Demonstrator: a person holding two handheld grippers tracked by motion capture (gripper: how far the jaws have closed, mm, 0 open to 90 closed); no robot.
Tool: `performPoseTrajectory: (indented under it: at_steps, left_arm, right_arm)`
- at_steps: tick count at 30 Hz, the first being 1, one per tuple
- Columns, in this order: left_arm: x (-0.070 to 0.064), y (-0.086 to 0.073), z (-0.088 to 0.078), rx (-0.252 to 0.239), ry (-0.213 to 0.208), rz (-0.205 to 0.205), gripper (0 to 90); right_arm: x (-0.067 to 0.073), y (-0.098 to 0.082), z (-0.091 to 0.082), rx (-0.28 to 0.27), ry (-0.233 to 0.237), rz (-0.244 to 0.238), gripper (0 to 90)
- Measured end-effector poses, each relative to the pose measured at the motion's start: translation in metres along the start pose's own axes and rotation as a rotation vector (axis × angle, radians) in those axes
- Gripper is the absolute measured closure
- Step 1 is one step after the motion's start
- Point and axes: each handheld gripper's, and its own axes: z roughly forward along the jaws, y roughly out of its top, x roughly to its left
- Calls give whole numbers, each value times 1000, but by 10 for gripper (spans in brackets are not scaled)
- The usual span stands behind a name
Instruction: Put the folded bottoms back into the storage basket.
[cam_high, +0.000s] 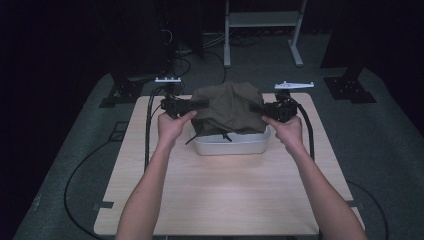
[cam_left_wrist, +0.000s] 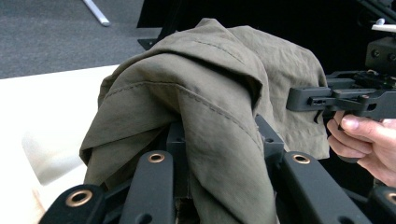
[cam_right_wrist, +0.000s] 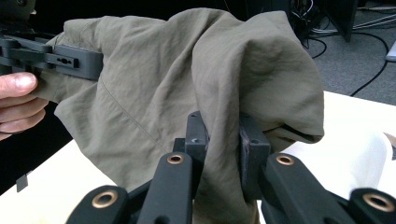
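An olive-green garment (cam_high: 229, 108) hangs bunched between my two grippers, held up over a white tub (cam_high: 232, 145) on the table. My left gripper (cam_high: 197, 104) grips its left edge, and in the left gripper view the cloth (cam_left_wrist: 210, 107) is pinched between the black jaws and drapes over them. My right gripper (cam_high: 259, 107) holds the opposite edge; in the right gripper view the fabric (cam_right_wrist: 196, 79) is clamped between the jaws. A dark drawstring (cam_high: 226, 135) dangles from the garment over the tub's rim.
The light wooden table (cam_high: 225, 195) has bare surface in front of the tub. Black cables (cam_high: 148, 130) trail off its left and right edges. A metal frame (cam_high: 262, 30) stands on the grey floor behind, with dark stands at both sides.
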Motion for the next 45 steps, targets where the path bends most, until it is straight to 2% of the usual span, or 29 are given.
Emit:
performPoseTrajectory:
  at_steps: [11, 32, 45]
  left_arm:
    - [12, -11, 6, 8, 16, -29, 668]
    - [20, -20, 22, 22, 22, -53, 668]
    - [30, -30, 33, 54, 32, -67, 668]
  right_arm:
    - [-3, -4, 16, 36, -1, 6, 772]
    - [-14, -7, 22, 66, -25, 21, 773]
    - [-22, -15, 30, 101, -32, 37, 773]
